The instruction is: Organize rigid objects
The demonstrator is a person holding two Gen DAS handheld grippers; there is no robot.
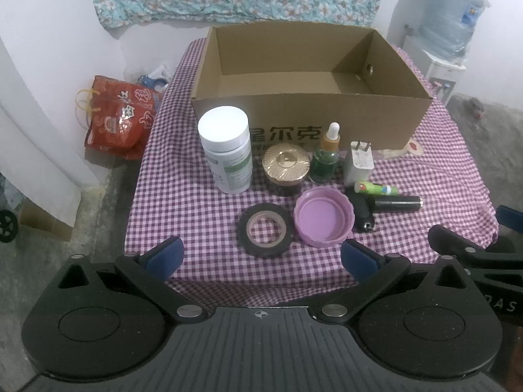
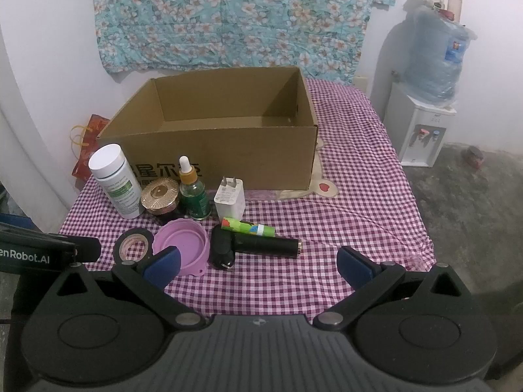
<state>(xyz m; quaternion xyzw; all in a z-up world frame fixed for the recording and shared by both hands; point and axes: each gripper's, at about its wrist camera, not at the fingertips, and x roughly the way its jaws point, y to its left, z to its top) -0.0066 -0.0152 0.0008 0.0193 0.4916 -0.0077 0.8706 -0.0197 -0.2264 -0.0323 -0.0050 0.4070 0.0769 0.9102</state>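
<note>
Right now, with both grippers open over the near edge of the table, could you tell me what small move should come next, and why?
Probably ease the left gripper forward and down over the black tape roll. Both grippers are open and hold nothing, the cardboard box looks empty, and the roll lies flat, nearest, directly ahead between its fingers, just left of the purple lid. The right gripper can wait.

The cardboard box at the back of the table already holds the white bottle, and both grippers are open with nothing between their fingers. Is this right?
Not quite. The cardboard box holds nothing; the left wrist view shows its bare floor. The white bottle stands upright on the checked tablecloth in front of the box. The rest is right: the left gripper and the right gripper are open with nothing between their fingers.
</note>
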